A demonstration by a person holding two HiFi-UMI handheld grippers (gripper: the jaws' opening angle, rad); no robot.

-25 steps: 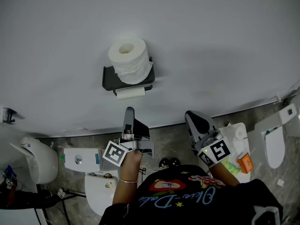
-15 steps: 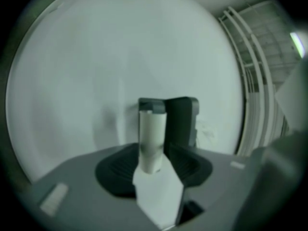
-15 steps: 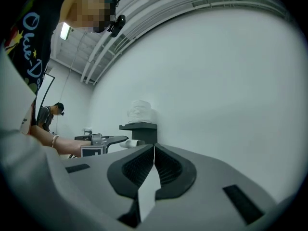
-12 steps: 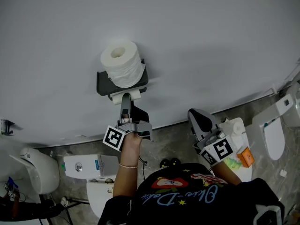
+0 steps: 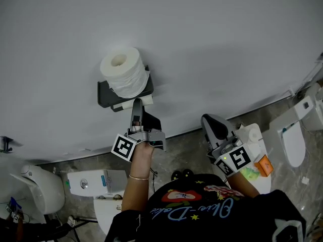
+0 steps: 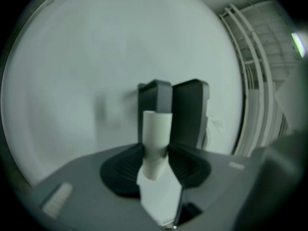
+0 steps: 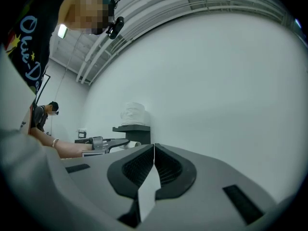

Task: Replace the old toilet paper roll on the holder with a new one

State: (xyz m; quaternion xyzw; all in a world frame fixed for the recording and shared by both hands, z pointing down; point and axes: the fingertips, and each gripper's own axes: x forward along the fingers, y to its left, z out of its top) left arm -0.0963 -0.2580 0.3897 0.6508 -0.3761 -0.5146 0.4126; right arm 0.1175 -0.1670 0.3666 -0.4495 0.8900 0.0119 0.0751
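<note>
Though bare, old roll (image 6: 156,131) (slim white tube) against dark holder (image 6: 190,114)

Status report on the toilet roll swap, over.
Left gripper just closing on old roll on holder. Right gripper shut, empty. New roll atop holder. Nothing blocking.

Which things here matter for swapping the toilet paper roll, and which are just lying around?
For the job:
old roll, nearly bare, on the holder
new roll, standing on top of the holder

Just lying about:
toilet at right
white tank
orange box
</note>
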